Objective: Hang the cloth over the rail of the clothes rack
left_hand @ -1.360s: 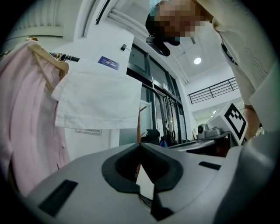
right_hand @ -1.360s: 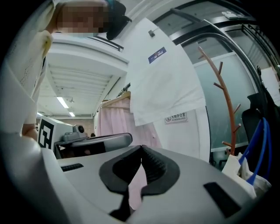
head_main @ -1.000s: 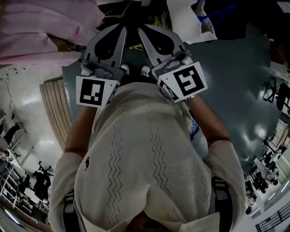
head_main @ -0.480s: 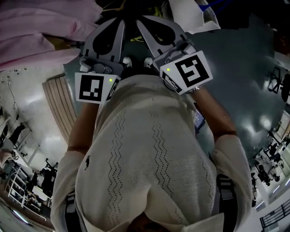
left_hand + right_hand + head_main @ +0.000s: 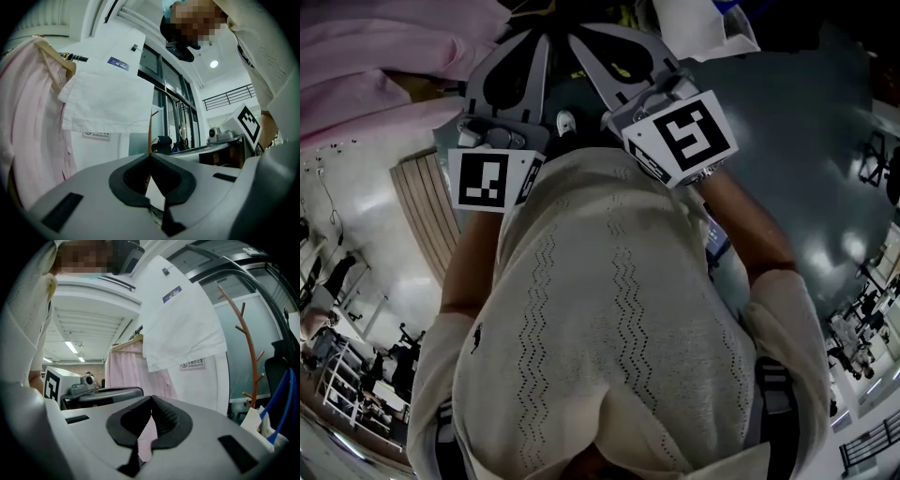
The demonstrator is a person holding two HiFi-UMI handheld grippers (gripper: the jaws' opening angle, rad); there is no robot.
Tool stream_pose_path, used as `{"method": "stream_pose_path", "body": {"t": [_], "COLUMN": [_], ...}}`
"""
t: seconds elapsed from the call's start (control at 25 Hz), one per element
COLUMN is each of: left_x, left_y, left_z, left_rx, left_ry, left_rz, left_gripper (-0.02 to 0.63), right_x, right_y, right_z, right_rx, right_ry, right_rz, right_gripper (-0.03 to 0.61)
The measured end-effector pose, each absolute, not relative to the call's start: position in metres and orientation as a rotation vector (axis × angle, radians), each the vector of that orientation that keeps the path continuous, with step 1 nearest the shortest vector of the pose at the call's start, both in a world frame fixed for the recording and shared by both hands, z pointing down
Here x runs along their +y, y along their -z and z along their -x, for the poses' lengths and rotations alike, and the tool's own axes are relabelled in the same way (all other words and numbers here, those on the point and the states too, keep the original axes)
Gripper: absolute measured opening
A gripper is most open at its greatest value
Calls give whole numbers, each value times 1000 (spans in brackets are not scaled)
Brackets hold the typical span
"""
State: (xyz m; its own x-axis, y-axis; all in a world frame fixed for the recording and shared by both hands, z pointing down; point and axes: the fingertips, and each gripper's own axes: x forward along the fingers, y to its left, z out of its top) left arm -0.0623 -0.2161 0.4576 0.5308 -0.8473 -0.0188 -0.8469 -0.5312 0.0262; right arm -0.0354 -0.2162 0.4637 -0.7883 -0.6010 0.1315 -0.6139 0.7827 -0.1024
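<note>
The left tongs (image 5: 150, 155) and right tongs (image 5: 151, 398) are shifted up the head view, further from the torso than a second ago. The white cloth (image 5: 110, 93) is hung high, just beside the pink garment (image 5: 28, 131), its long axis pointed downward and its lower hem about level. A blue label (image 5: 118, 63) is seen near its top, the print too small to be read. Below it, a wall sign (image 5: 96, 135) appears to read NO SMOKING OFFICE. Both tongs are closed tip to tip, and nothing is held.
</note>
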Motion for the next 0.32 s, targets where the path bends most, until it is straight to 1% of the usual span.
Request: {"method": "stream_pose_path", "body": {"t": [0.16, 0.32], "left_x": [-213, -220], "left_y": [-454, -460], "left_z": [71, 59], "left_rx": [-1522, -1517], "left_ry": [45, 35], "left_rz": [-2725, -2722], "left_gripper": [14, 14], "right_x": [-213, -221], "right_y": [-459, -465], "right_z": [45, 36], "right_rx": [-2884, -2881], "right_ry": [-217, -220], "right_rz": [-973, -966], "right_gripper": [18, 18]}}
